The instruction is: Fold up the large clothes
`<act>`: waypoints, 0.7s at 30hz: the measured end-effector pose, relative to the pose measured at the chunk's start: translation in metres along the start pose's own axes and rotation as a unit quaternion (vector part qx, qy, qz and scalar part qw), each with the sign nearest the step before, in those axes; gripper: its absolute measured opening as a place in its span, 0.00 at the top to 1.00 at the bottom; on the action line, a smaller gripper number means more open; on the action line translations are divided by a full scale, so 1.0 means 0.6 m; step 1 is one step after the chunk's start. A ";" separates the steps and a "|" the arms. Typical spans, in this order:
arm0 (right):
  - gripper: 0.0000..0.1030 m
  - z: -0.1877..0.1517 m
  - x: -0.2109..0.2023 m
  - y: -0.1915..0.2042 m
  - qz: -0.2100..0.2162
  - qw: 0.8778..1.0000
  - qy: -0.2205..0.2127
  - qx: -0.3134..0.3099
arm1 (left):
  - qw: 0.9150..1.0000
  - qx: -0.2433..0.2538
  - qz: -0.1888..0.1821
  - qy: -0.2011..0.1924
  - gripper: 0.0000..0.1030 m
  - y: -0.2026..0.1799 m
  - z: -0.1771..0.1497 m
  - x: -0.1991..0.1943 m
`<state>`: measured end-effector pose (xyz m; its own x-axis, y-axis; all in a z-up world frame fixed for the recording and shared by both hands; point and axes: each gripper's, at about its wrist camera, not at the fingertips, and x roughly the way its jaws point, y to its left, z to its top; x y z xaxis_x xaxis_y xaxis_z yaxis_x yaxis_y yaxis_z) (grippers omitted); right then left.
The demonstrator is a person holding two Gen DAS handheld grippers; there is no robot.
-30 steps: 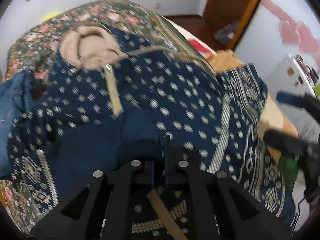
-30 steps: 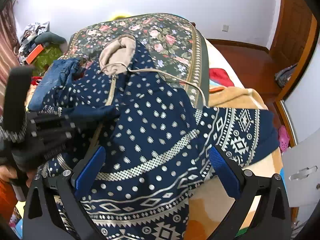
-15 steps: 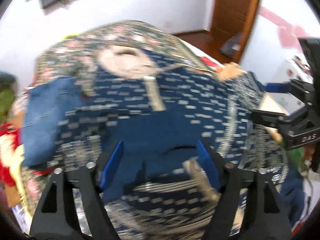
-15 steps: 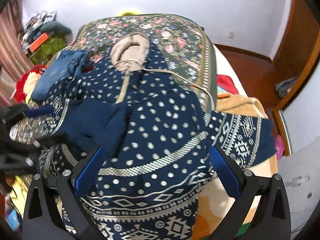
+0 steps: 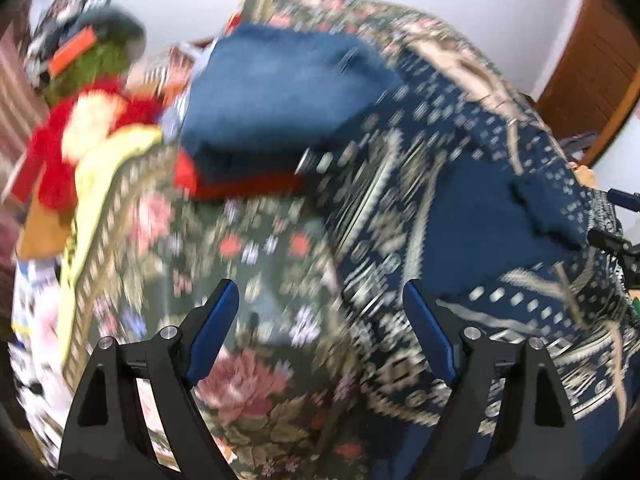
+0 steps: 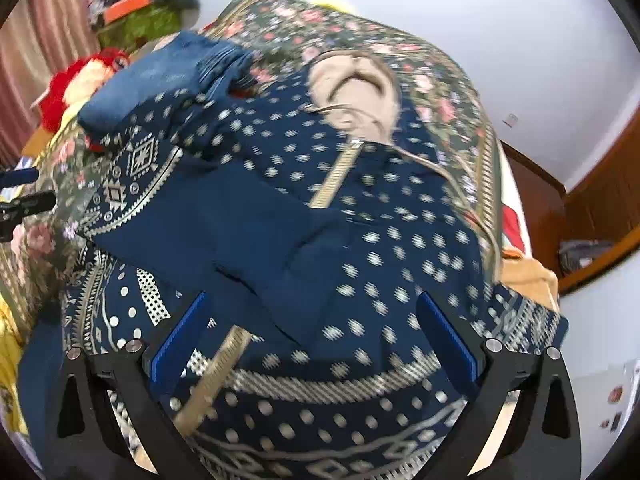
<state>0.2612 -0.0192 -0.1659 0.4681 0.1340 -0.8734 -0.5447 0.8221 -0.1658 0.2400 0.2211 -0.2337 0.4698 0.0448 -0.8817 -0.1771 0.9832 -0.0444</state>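
Navy patterned hoodie point(image 6: 360, 240) spread across the floral bedspread point(image 5: 248, 264), one sleeve point(image 6: 224, 224) folded over its front. Left gripper point(image 5: 320, 320) spread wide over bare bedspread near the hoodie's edge, pinching nothing; right gripper point(image 6: 312, 328) likewise spread above the hoodie.

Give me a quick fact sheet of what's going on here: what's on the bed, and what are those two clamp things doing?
Setting: bed with floral bedspread
Main garment: navy patterned hooded jacket, spread out, beige-lined hood at the far end
Fold so far: one sleeve lies across the front
Other items: folded jeans beside the jacket
Left gripper: open, over the bedspread, holding nothing
Right gripper: open, above the jacket, holding nothing
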 end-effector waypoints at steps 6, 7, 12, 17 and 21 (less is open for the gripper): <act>0.17 0.010 0.071 0.031 0.006 0.998 0.052 -0.039 | 0.998 -0.024 -0.025 0.054 0.18 0.003 -0.047 0.080; 0.18 0.011 0.076 0.032 0.006 0.998 0.056 -0.042 | 0.999 -0.020 -0.014 0.047 0.18 -0.002 -0.049 0.086; 0.38 0.021 0.099 0.037 0.008 0.997 0.057 -0.054 | 1.000 0.009 0.015 0.024 0.10 -0.037 -0.040 0.104; 0.80 0.029 0.112 0.053 0.002 0.997 0.036 -0.066 | 0.999 0.021 0.046 0.010 0.10 -0.054 -0.031 0.122; 0.89 0.037 0.093 0.026 0.036 0.999 0.019 -0.014 | 0.999 0.006 0.052 0.003 0.10 -0.057 -0.032 0.121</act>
<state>0.2942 0.0134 -0.2069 0.4014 0.1708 -0.8998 -0.5952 0.7953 -0.1145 0.2633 0.1874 -0.3050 0.4435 0.1450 -0.8845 -0.2144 0.9753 0.0523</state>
